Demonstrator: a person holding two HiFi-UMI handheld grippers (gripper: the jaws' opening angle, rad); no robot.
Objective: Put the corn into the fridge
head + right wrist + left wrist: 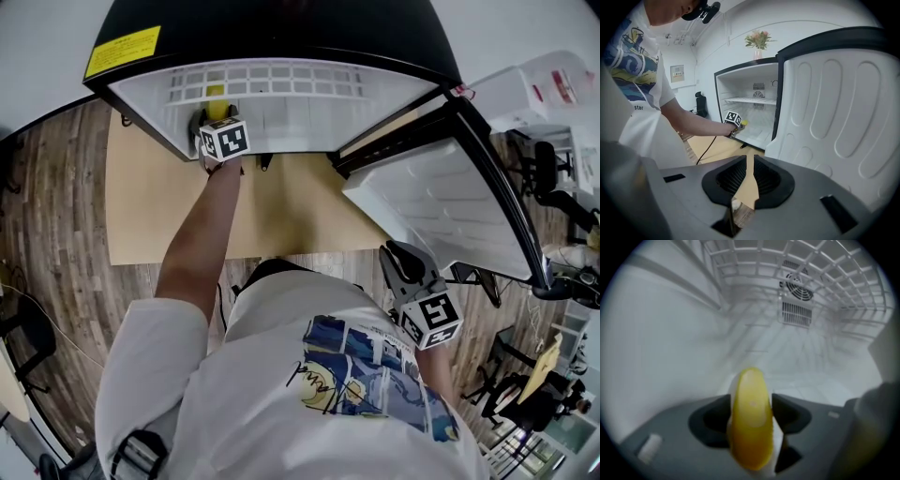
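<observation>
The yellow corn (216,93) lies low at the left of the open white fridge (309,108). My left gripper (214,112) reaches inside to it. In the left gripper view the corn (751,427) stands lengthwise between the dark pads (710,420), which sit wide on either side without clearly pressing it. The right gripper view shows the same corn (744,123) at the fridge's lower shelf. My right gripper (394,253) hangs back near my body, beside the open door (441,206); its jaws are shut with nothing in them (750,173).
A wire shelf (787,268) and a fan vent (797,287) sit above and behind the corn. The fridge stands on a pale wood mat (281,216). A vase of flowers (758,40) tops the fridge. Office chairs (553,187) crowd the right.
</observation>
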